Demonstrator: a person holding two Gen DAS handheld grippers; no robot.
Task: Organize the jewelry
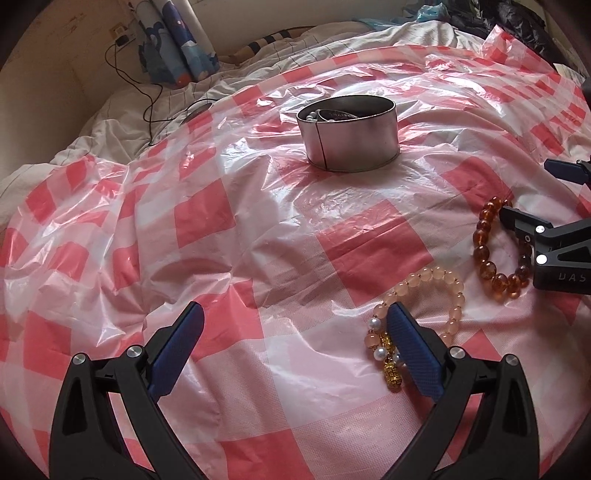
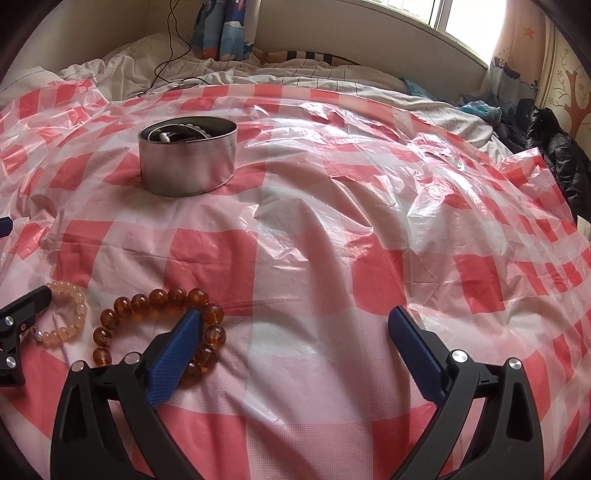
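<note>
A round metal tin (image 1: pixel 351 136) (image 2: pixel 188 162) stands on the red-and-white checked plastic sheet (image 1: pixel 258 206) and holds pearls and other pieces. Two bracelets lie flat on the sheet, an amber bead bracelet (image 1: pixel 487 251) (image 2: pixel 159 299) and a pale pink bead bracelet (image 1: pixel 443 291) (image 2: pixel 70 314) with pearls and a gold charm. My left gripper (image 1: pixel 295 314) (image 2: pixel 24 260) is open, and its right finger overlaps the pink bracelet's left side. My right gripper (image 2: pixel 295 319) (image 1: pixel 532 188) stands wide open with only sheet between its fingers. Its left finger lies over the amber bracelet's right side.
The sheet covers a rumpled white quilt (image 2: pixel 155 62) on a bed. A black cable (image 1: pixel 147 99) runs down at the back left beside rolled blue posters (image 1: pixel 177 40). Dark clothing (image 2: pixel 557 155) is piled at the right edge, under a window (image 2: pixel 461 18).
</note>
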